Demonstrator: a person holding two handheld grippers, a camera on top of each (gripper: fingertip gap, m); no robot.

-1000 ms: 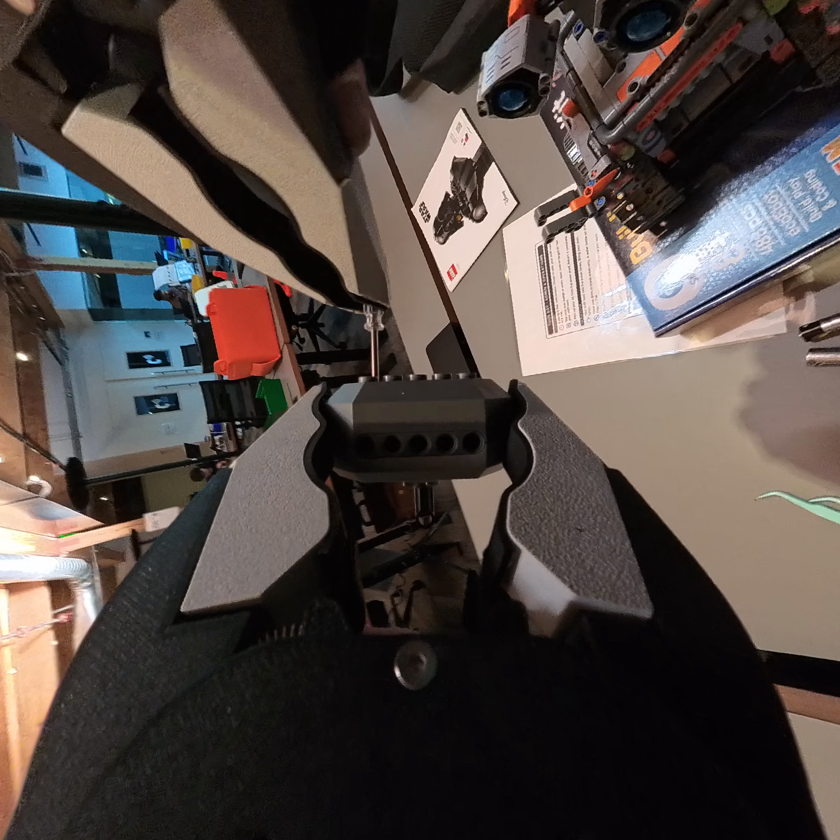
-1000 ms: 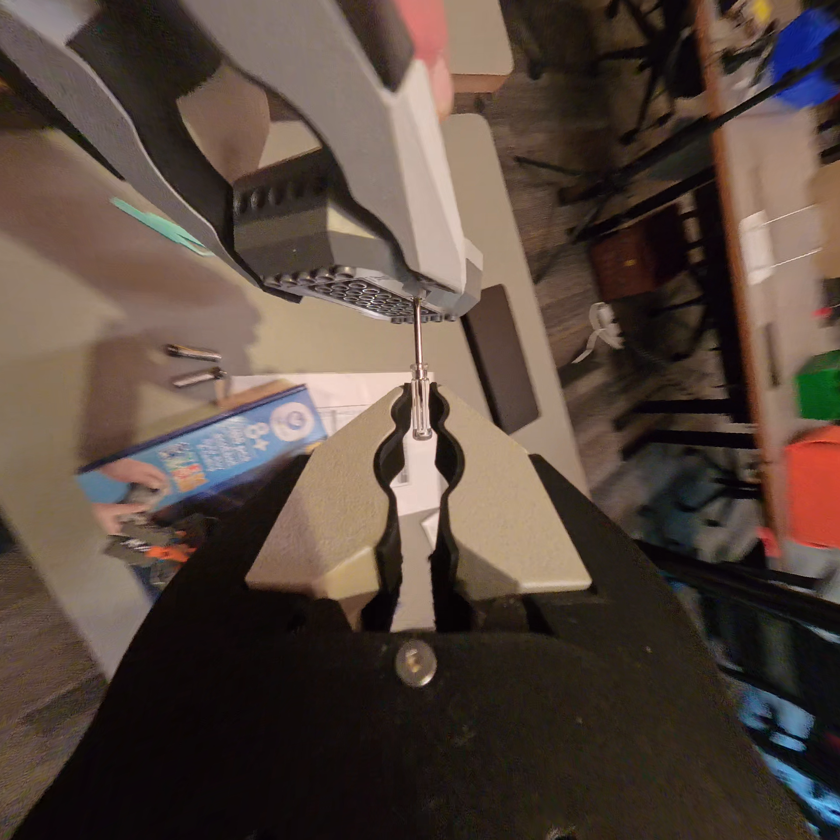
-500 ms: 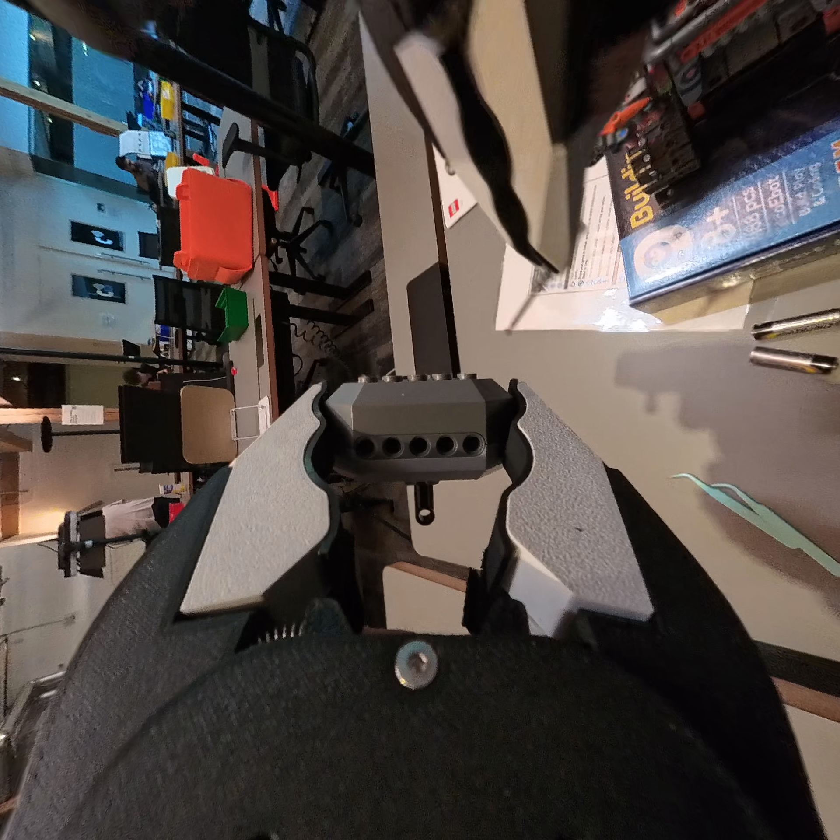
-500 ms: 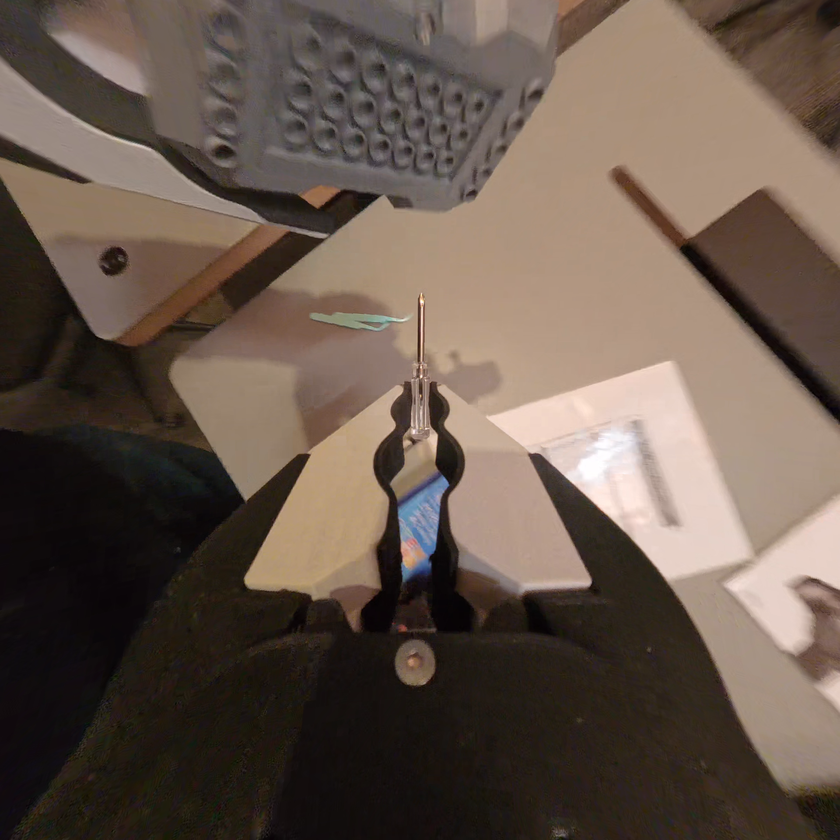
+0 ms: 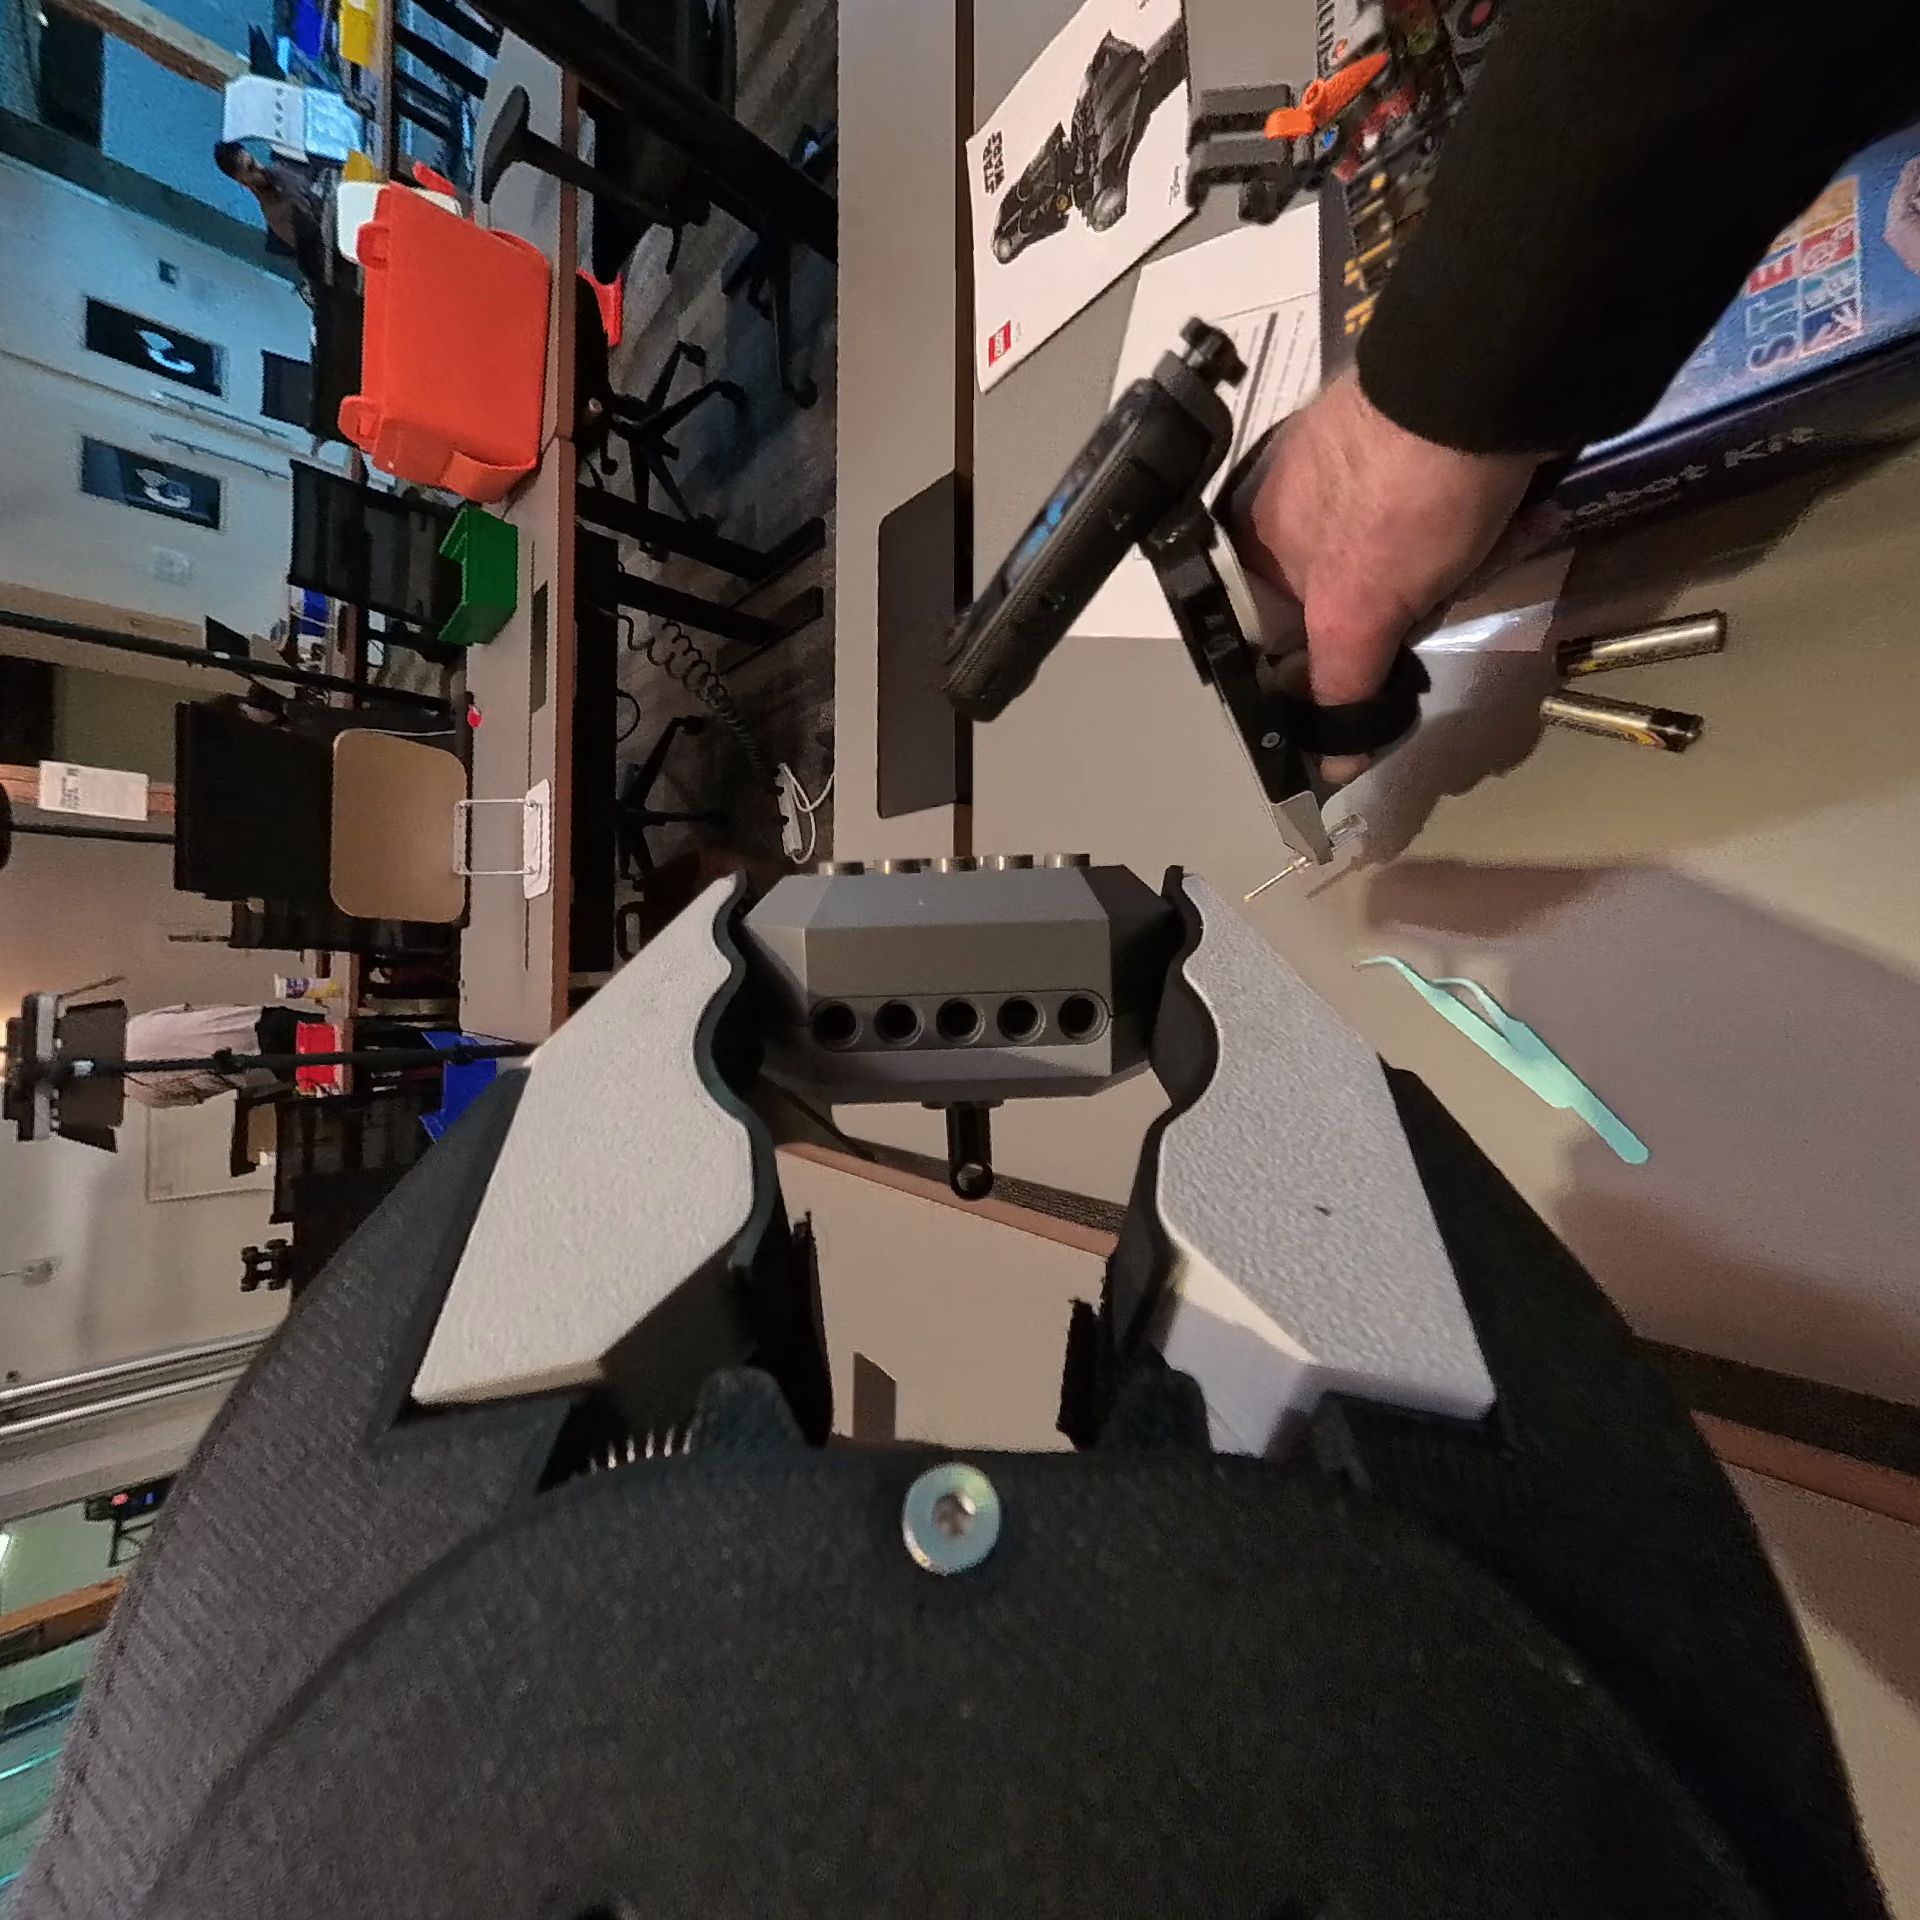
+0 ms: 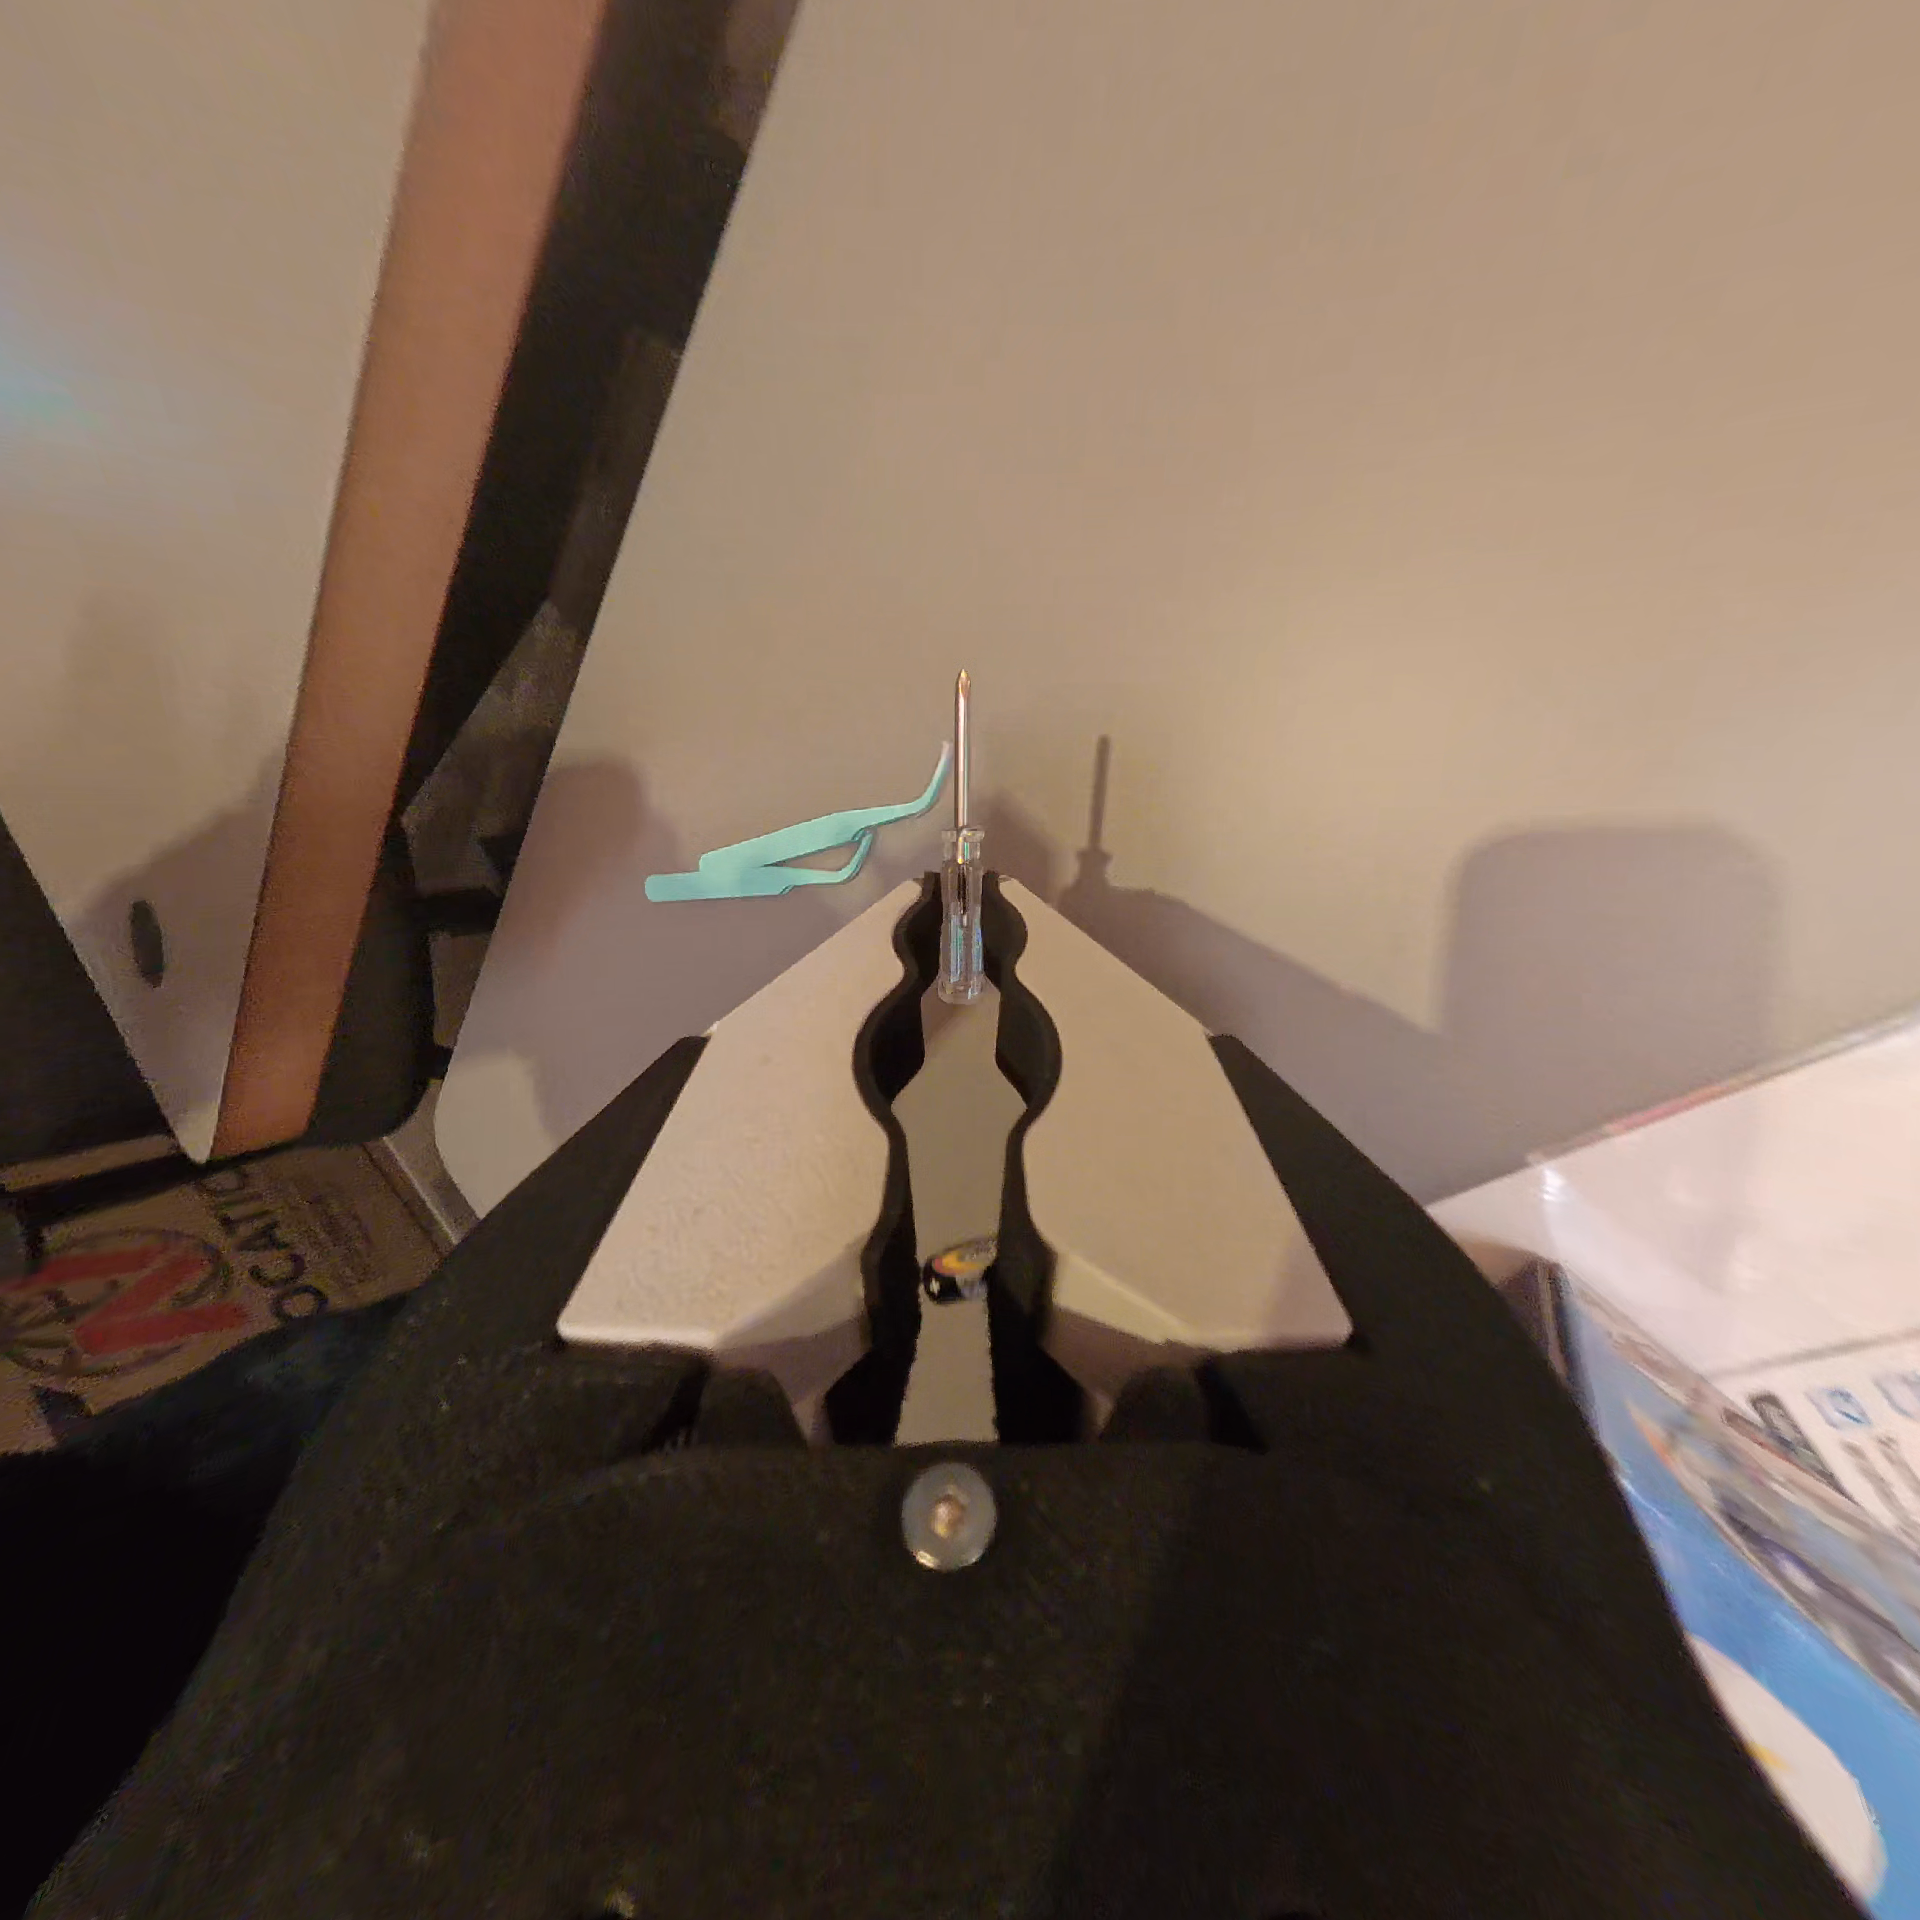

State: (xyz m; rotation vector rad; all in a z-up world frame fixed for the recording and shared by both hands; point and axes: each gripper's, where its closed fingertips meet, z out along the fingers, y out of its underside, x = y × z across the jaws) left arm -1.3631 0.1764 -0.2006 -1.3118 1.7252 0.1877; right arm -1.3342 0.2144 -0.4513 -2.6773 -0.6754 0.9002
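Note:
My left gripper (image 5: 958, 935) is shut on a dark grey block (image 5: 951, 982) with a row of round holes and studs, held in the air above the table edge. My right gripper (image 6: 961, 894) is shut on a small screwdriver (image 6: 961, 831) with a clear handle, its metal tip pointing down at the grey table (image 6: 1351, 416). In the left wrist view the right gripper (image 5: 1311, 831) shows held by a hand (image 5: 1351, 540), low over the table, apart from the block. Teal tweezers (image 6: 790, 857) lie just left of the screwdriver tip; they also show in the left wrist view (image 5: 1507, 1049).
Two batteries (image 5: 1631, 675) lie on the table by a blue box (image 5: 1766, 312) and white sheets (image 5: 1226, 416). A booklet (image 5: 1081, 177) and a brick model (image 5: 1351, 104) lie farther off. One battery (image 6: 961, 1270) shows between my right fingers. An orange bin (image 5: 447, 332) sits on another table.
My right gripper pulled the screwdriver out of the block, swung away to the right and came down over the table by the tweezers. My left gripper kept its hold on the block.

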